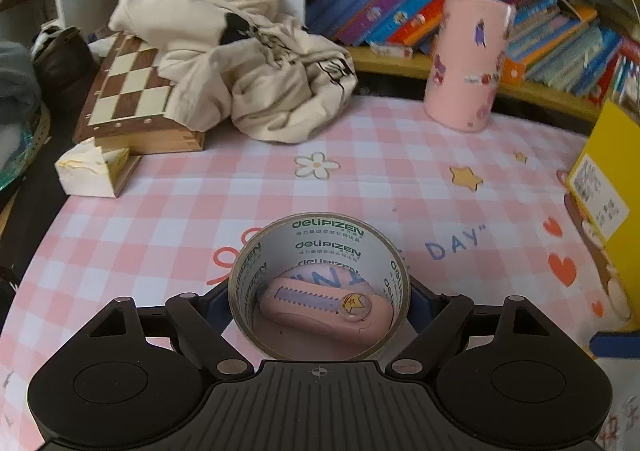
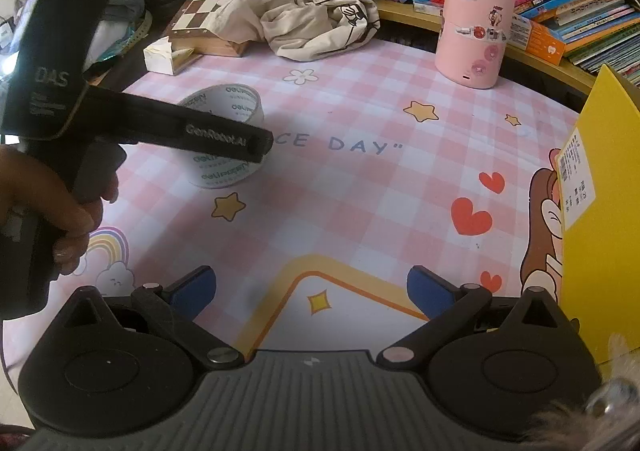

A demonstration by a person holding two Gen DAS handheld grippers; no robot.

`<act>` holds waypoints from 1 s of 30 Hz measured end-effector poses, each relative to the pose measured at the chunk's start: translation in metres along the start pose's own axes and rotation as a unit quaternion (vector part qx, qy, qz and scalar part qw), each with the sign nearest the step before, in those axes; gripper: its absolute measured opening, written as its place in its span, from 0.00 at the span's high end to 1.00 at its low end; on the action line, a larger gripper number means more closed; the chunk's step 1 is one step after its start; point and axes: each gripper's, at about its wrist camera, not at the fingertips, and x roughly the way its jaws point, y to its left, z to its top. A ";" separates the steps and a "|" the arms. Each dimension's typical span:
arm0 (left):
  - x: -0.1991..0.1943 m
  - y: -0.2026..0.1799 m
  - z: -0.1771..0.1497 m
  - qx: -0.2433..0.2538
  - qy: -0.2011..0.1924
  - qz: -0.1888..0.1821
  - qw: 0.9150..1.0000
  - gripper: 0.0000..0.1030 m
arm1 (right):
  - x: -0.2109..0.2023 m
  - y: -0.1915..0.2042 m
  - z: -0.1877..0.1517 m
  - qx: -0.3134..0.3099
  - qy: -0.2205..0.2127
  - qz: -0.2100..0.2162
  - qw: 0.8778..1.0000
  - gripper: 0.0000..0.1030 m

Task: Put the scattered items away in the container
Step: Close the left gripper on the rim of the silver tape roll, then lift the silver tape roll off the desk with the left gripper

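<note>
A roll of clear packing tape (image 1: 320, 283) with green print stands between the fingers of my left gripper (image 1: 320, 297), which is shut on it just above the pink checked mat. A small pink correction-tape case (image 1: 326, 311) shows through the roll's hole, lying on the mat. In the right wrist view the tape roll (image 2: 224, 131) is at mid left, partly hidden by the left gripper's black body (image 2: 180, 127). My right gripper (image 2: 312, 287) is open and empty over the mat near its front. The yellow box (image 2: 600, 211) stands at the right edge.
A pink cylinder with stickers (image 2: 476, 11) stands at the back right. A cream hoodie (image 1: 240, 63) lies on a chessboard box (image 1: 132, 99) at the back left. A white tissue box (image 1: 92, 171) sits beside it. Books (image 1: 520, 11) fill the shelf behind.
</note>
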 end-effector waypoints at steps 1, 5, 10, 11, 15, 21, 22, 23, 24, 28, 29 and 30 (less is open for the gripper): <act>-0.003 0.001 0.001 -0.006 -0.005 -0.001 1.000 0.18 | 0.000 -0.002 0.000 -0.002 -0.001 0.001 1.000 0.00; -0.017 0.007 0.004 -0.024 -0.018 -0.013 0.999 0.18 | 0.002 -0.005 0.001 -0.008 -0.001 0.003 1.000 0.00; -0.039 0.015 0.004 -0.045 -0.035 -0.023 0.998 0.18 | 0.003 -0.001 0.003 -0.013 -0.003 0.004 1.000 0.00; -0.044 0.017 0.003 -0.049 -0.038 -0.025 0.998 0.18 | 0.002 0.000 0.003 -0.014 -0.003 0.005 1.000 0.00; -0.061 0.023 -0.002 -0.057 -0.045 -0.027 0.997 0.18 | 0.005 0.006 0.007 -0.017 -0.009 0.008 1.000 0.00; -0.081 0.034 -0.012 -0.065 -0.046 -0.014 0.997 0.18 | 0.013 0.017 0.015 -0.028 -0.020 0.016 0.999 0.00; -0.084 0.036 -0.014 -0.067 -0.046 -0.012 0.997 0.18 | 0.015 0.019 0.016 -0.032 -0.022 0.018 0.999 0.00; -0.086 0.038 -0.016 -0.069 -0.046 -0.009 0.997 0.18 | 0.017 0.022 0.018 -0.036 -0.024 0.020 0.999 0.00; -0.088 0.040 -0.017 -0.070 -0.045 -0.007 0.996 0.18 | 0.019 0.025 0.019 -0.042 -0.027 0.022 0.999 0.00; -0.094 0.047 -0.022 -0.078 -0.044 0.001 0.996 0.18 | 0.027 0.035 0.028 -0.058 -0.032 0.035 0.997 0.02; -0.096 0.048 -0.023 -0.080 -0.044 0.002 0.996 0.18 | 0.029 0.038 0.031 -0.059 -0.032 0.038 0.997 0.02; -0.097 0.048 -0.023 -0.081 -0.044 0.002 0.996 0.18 | 0.029 0.041 0.033 -0.062 -0.034 0.043 0.997 0.02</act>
